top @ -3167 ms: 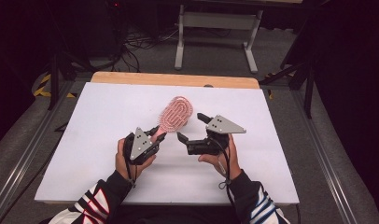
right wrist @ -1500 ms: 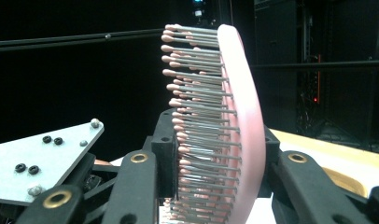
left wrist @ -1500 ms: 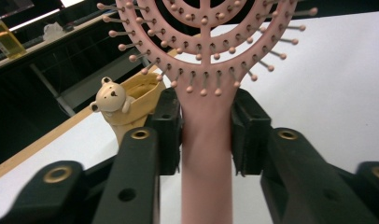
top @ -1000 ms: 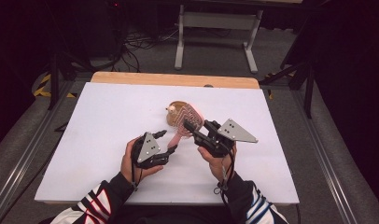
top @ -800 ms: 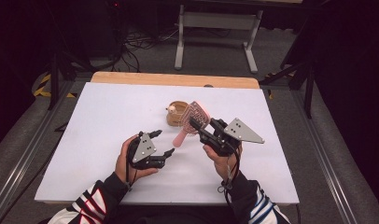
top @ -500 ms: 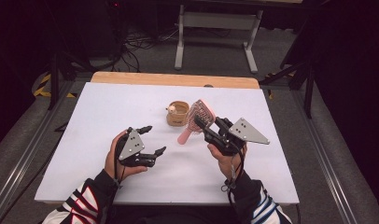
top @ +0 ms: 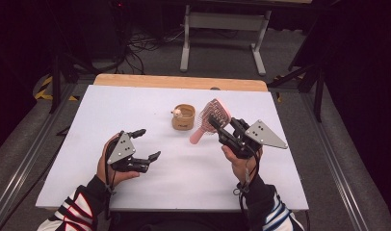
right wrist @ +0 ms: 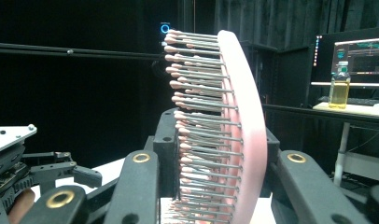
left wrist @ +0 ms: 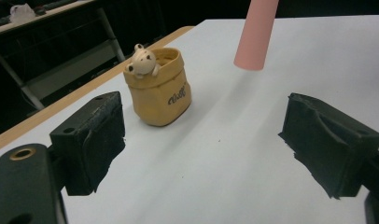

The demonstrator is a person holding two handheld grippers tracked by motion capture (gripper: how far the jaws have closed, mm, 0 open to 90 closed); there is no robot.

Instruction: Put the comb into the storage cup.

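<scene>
Hairbrush handed over: left claw (top: pixel 144 144) has let go and drawn back, jaws wide apart over the tabletop (top: pixel 78 144).
Right claw (top: pixel 223 129) now grips the pink hairbrush (top: pixel 210 120) alone by its head, lifted beside the small tan pot (top: pixel 183 117). Light, stiff plastic, likely slick; its bare handle looks the surer hold, away from the bristles.

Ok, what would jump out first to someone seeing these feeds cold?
The pink hairbrush, clamped by its head in the right gripper and lifted over mid-table, handle pointing down-left. Beside the handle stands a small tan cup with a little figure on its rim. The left gripper hangs open near the front.
</scene>
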